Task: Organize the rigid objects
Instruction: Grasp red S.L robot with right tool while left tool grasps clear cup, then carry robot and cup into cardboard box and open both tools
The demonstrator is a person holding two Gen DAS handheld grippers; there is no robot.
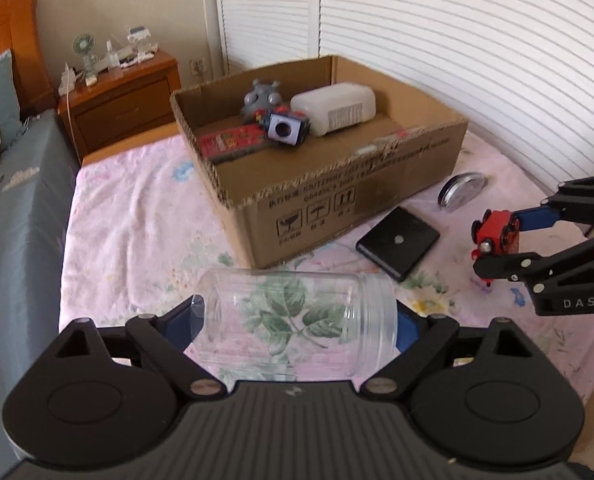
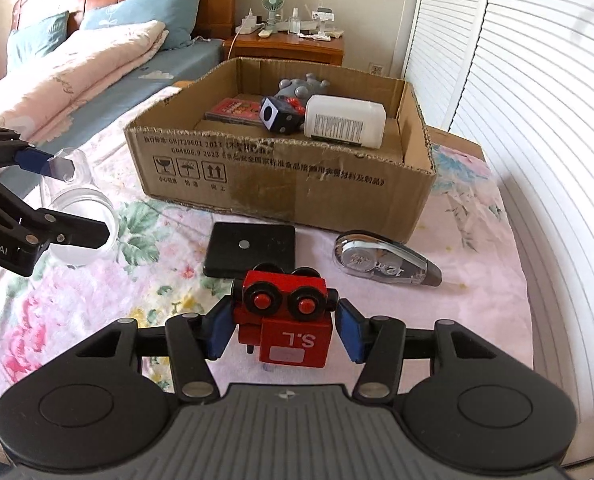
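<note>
The left gripper [image 1: 297,320] was clamped on a clear plastic jar [image 1: 297,316], held sideways above the floral bedsheet [image 1: 137,208], one pad at its base and one at its mouth; the right gripper [image 2: 285,326] was closed on a red toy train [image 2: 287,316], its blue pads pressing both sides; a cardboard box [image 2: 289,188] stood just beyond on the bed, holding a white bottle [image 2: 345,126], a grey toy [image 2: 303,86], a black cube [image 2: 279,116] and a red packet [image 2: 233,110]; a black square case [image 2: 251,250] and a tape dispenser [image 2: 385,260] lay near the box's front wall.
</note>
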